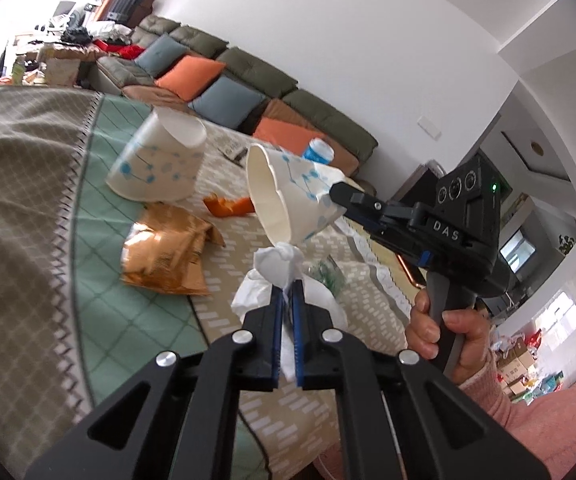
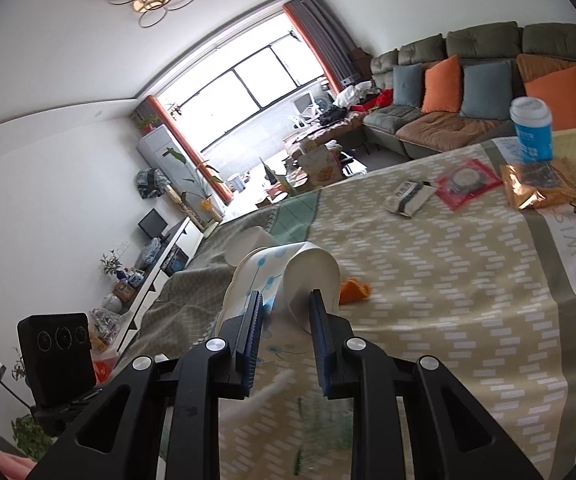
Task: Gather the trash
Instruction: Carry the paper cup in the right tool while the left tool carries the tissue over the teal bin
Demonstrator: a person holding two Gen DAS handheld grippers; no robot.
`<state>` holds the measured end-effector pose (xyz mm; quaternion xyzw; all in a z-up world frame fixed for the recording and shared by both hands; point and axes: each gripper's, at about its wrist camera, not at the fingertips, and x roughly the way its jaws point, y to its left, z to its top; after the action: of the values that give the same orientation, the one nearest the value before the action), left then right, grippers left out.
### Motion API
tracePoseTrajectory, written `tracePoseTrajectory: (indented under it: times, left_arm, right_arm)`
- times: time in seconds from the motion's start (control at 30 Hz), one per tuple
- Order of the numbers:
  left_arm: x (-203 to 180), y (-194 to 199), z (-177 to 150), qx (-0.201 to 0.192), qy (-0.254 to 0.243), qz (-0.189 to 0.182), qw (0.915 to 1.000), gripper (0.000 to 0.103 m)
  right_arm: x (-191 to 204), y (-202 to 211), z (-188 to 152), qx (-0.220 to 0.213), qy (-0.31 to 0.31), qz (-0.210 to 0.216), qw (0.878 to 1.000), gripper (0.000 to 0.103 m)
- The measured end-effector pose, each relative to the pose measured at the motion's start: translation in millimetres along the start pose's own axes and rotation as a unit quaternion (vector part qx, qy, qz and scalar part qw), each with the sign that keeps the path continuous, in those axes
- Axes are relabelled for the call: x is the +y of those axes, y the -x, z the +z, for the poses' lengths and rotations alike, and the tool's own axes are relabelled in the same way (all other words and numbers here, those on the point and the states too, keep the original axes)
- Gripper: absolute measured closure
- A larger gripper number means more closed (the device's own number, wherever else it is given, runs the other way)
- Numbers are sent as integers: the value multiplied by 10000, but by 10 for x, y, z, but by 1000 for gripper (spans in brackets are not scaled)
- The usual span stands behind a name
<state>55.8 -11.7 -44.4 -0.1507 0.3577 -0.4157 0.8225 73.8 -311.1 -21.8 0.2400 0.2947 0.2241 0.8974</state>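
Note:
My left gripper (image 1: 286,286) is shut on a crumpled white tissue (image 1: 277,266) and holds it above the cloth-covered table (image 1: 27,200). My right gripper (image 1: 334,192) is shut on the base of a squashed paper cup (image 1: 288,196) with blue dots, held on its side just above the tissue. In the right wrist view the same cup (image 2: 288,276) sits between the fingers of my right gripper (image 2: 285,304). A second paper cup (image 1: 159,160) stands upside down on the table. A gold snack wrapper (image 1: 163,252) and an orange scrap (image 1: 227,205) lie near it.
A blue-and-white lidded cup (image 2: 531,128), a red packet (image 2: 468,182), a small grey-white packet (image 2: 408,198) and another gold wrapper (image 2: 540,186) lie at the table's far side. A sofa with orange and blue cushions (image 2: 488,92) stands behind the table.

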Motion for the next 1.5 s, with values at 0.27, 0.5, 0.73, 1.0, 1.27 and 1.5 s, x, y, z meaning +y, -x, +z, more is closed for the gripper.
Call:
tracePoseTrajectory:
  times: [0.27,0.5,0.73,1.0,1.27,1.5]
  left_arm:
    - [59,558,-13,-442,-5,257,9987,97]
    - [203,1096,-72,-842,83,759,9935,96]
    - [361,1555,-153,-1163,253,1336,9839,96]
    - [489,2039,-250,-1494,450,1940,9685,96]
    - [612,2425,-301,-1694,656,2579,9490,96]
    - [666,2650,-364,-1737,725,3080,9326,96]
  right_arm:
    - [310,-108,-4,95,252,375,9989,79]
    - [652,-385,-39,351,530,763,9951,79]
    - [987,-740,-65,632,759,1113,9889,79]
    - [1388,-1119,-112,970,1074,1504,9780,79]
    - [1720,-1467,-201,1335,1243,1876,9652,79]
    - [2036,-1747,-328,1622,1473,2089,9531,79]
